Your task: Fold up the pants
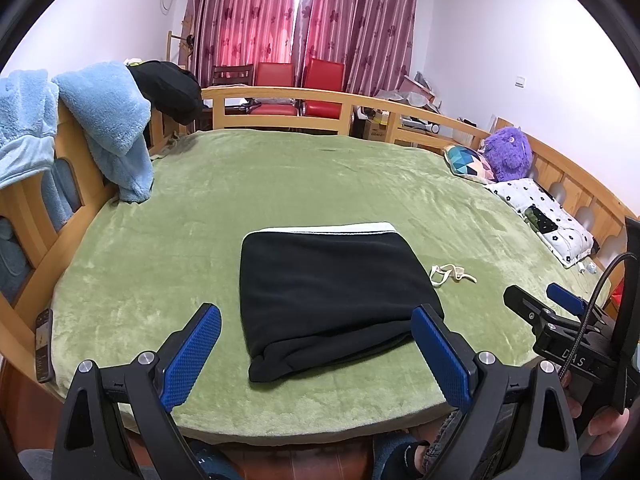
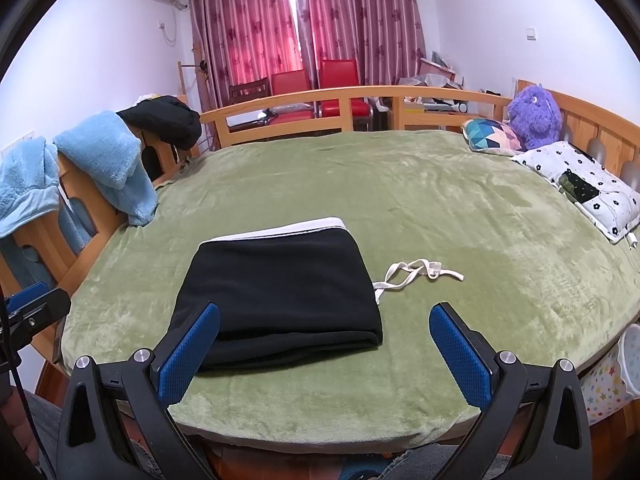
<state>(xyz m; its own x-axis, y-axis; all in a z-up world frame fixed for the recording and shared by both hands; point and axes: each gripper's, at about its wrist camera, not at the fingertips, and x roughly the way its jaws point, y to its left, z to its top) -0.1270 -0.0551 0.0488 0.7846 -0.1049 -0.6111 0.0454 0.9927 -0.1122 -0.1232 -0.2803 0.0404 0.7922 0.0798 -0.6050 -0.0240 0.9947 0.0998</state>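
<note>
the black pants (image 1: 332,296) lie folded into a thick rectangle, white waistband edge showing, both claws spread wide and empty.

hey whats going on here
A person holds a gripper in each hand over a bed. Black pants lie folded into a compact stack on the green cover, a white drawstring trailing beside them. The left gripper and right gripper are both open, holding nothing.

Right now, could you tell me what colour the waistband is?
White, on the folded black fleece pants; right wrist view shows it best.
</note>
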